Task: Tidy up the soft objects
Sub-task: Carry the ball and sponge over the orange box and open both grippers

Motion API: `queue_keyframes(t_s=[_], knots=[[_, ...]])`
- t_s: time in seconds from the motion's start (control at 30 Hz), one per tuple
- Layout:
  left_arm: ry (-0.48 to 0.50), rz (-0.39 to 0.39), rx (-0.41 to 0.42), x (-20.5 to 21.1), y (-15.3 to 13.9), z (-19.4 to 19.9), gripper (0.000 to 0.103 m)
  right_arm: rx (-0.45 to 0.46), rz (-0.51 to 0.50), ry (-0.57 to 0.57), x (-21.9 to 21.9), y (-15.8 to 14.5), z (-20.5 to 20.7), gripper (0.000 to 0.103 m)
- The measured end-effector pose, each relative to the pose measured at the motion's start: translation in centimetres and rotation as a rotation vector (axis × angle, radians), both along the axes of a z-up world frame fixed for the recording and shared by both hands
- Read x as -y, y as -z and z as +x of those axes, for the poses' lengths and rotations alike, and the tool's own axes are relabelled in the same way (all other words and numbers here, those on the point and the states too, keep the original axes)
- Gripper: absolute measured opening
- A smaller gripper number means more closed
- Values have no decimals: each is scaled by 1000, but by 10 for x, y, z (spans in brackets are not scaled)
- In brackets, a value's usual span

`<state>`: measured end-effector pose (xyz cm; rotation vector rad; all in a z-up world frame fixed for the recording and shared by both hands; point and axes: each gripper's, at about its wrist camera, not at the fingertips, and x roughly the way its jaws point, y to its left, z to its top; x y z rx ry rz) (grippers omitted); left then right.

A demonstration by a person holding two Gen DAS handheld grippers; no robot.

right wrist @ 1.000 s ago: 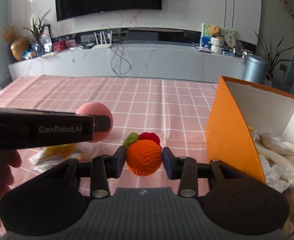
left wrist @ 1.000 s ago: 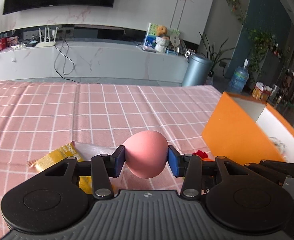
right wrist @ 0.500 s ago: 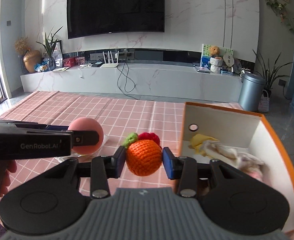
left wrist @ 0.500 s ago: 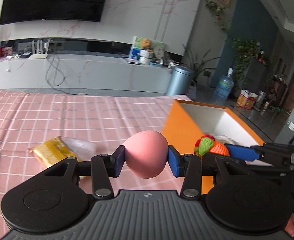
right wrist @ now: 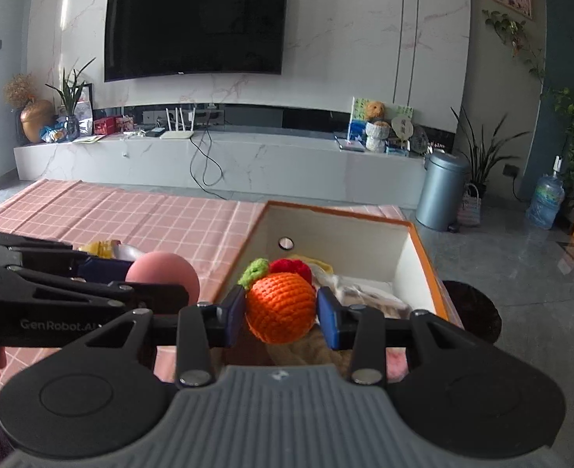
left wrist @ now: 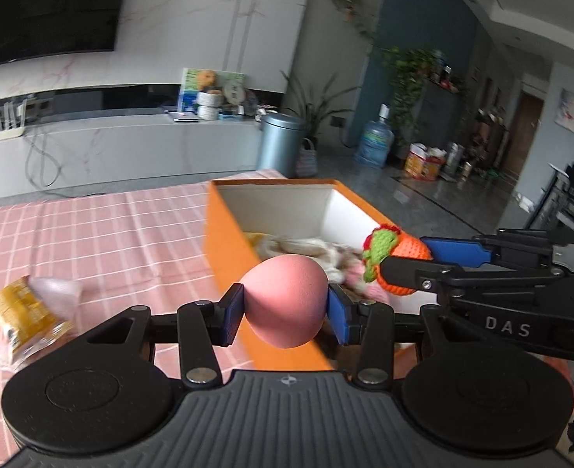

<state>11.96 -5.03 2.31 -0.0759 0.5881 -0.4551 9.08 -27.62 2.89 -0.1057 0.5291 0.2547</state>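
Note:
My left gripper [left wrist: 286,312] is shut on a pink egg-shaped sponge [left wrist: 287,299] and holds it over the near left wall of the orange box [left wrist: 224,241]. My right gripper [right wrist: 281,312] is shut on an orange crocheted fruit [right wrist: 281,306] with a green leaf and red top, held above the inside of the box [right wrist: 423,253]. The box holds several pale soft toys [left wrist: 306,247]. In the left wrist view the right gripper [left wrist: 404,269] shows with the fruit [left wrist: 400,257] over the box. In the right wrist view the left gripper [right wrist: 158,284] shows with the sponge [right wrist: 162,273].
A yellow snack packet in clear wrap [left wrist: 25,312] lies on the pink checked tablecloth [left wrist: 111,241] to the left of the box. The table's right edge runs just beyond the box. A grey bin [right wrist: 441,191] and water bottle [right wrist: 546,199] stand on the floor beyond.
Both grippers have risen and moved right, from beside the box to over it, each still holding its object. The box's inside now shows from above.

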Motion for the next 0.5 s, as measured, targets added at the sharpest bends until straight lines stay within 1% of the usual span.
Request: queue_keyframes(t_s=[0.1,0.17,0.37,0.5], knots=[[46,19,4,16,-1,2,51,-22,-45,8,11,8,1,40],[82,30,-2,28,-1,6,51,-54,-52,4,21,12,4,40],[191,109,-22,61,6,17,51,-209,-24,3,52,18,30,40],[257,142,-85,78,14,30,51,-281,-65,-10,58,25,50,40]])
